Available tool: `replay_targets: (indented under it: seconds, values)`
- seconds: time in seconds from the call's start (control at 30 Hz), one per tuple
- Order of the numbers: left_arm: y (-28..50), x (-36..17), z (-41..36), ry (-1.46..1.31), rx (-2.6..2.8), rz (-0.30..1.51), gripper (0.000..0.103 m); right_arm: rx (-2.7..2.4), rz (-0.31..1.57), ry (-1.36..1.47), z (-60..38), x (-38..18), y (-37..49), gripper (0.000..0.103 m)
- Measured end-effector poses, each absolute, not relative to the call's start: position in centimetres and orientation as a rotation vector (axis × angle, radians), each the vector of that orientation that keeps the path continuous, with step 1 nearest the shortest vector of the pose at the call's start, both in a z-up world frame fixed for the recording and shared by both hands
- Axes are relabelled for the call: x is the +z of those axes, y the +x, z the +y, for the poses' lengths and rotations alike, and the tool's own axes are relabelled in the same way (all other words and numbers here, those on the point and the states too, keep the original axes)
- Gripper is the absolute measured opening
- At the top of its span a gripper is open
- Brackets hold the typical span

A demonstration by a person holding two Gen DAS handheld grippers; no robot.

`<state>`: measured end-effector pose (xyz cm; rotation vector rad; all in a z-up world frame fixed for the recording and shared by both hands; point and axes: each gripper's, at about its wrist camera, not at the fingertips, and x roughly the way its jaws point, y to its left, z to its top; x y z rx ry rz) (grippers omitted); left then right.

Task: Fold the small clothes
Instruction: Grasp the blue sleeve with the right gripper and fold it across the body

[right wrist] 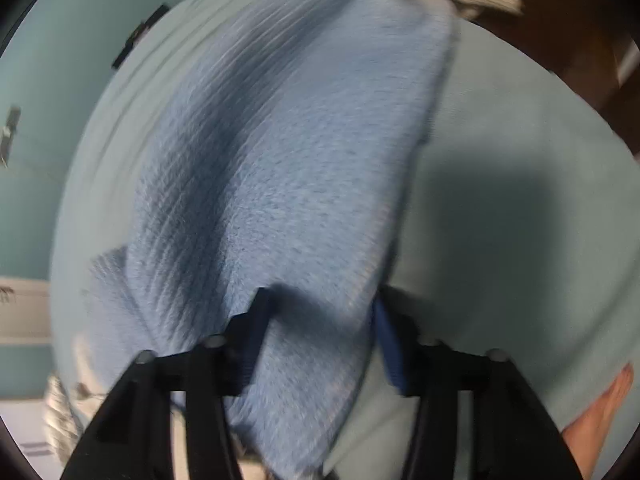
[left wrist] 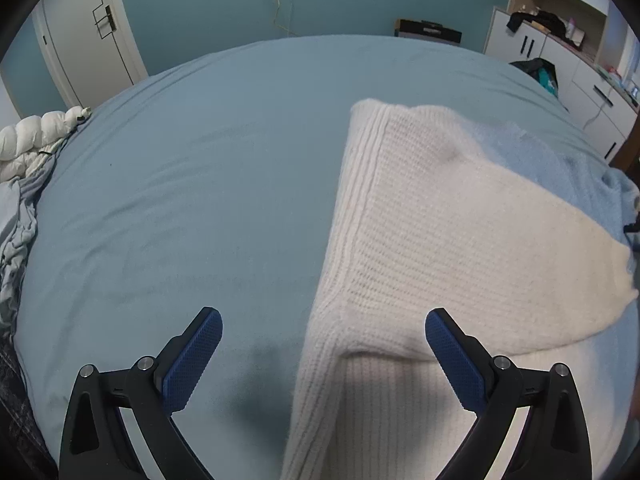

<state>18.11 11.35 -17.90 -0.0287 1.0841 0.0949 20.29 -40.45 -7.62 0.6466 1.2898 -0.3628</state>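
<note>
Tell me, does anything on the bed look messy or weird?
Yes. The white-and-blue sweater lies crooked across the bed, one part flopped over itself. Its blue part bunches between the right gripper fingers. That view is blurry.

Home bedroom: bed [left wrist: 200, 200], wardrobe [left wrist: 84, 40]

No readable text, label, brand, number or sign appears in either view. The dark flat box [left wrist: 428, 31] at the far edge of the bed [left wrist: 200, 184] may carry printing, but it is too small and dim to read. The right wrist view is too blurred for any lettering to be made out.
</note>
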Motion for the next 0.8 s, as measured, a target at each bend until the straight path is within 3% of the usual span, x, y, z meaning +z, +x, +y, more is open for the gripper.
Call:
replay_targets:
  seconds: [0.03, 0.1, 0.37, 0.53, 0.63, 0.73, 0.8]
  values:
    - [18.1, -18.1, 11.4, -0.025, 0.1, 1.088, 0.103, -0.371, 1.3, 0.591, -40.1, -7.7, 20.8, 0.037]
    - [18.1, -18.4, 11.7, -0.02, 0.111, 1.098, 0.103, -0.342, 1.284, 0.516, -39.1, -7.2, 21.4, 0.01]
    - [17.0, -17.3, 12.2, -0.028, 0.105, 1.065, 0.103, -0.237, 1.162, 0.446, -36.1, -1.5, 17.3, 0.006]
    - [16.6, -17.1, 11.7, 0.012, 0.084, 1.063, 0.103, -0.028, 1.157, 0.579, -35.6, 1.4, 12.8, 0.006]
    - [16.6, -17.0, 11.6, 0.005, 0.079, 1.067, 0.103, 0.212, 1.24, 0.704, -35.1, 0.1, 11.9, 0.019]
    - [16.6, -17.1, 11.5, 0.007, 0.077, 1.065, 0.103, 0.16, 1.162, 0.818, -38.7, -0.8, 11.6, 0.045]
    - [16.7, -17.1, 11.5, 0.01, 0.078, 1.064, 0.103, 0.016, 1.064, 0.851, -42.6, -0.6, 10.5, 0.079]
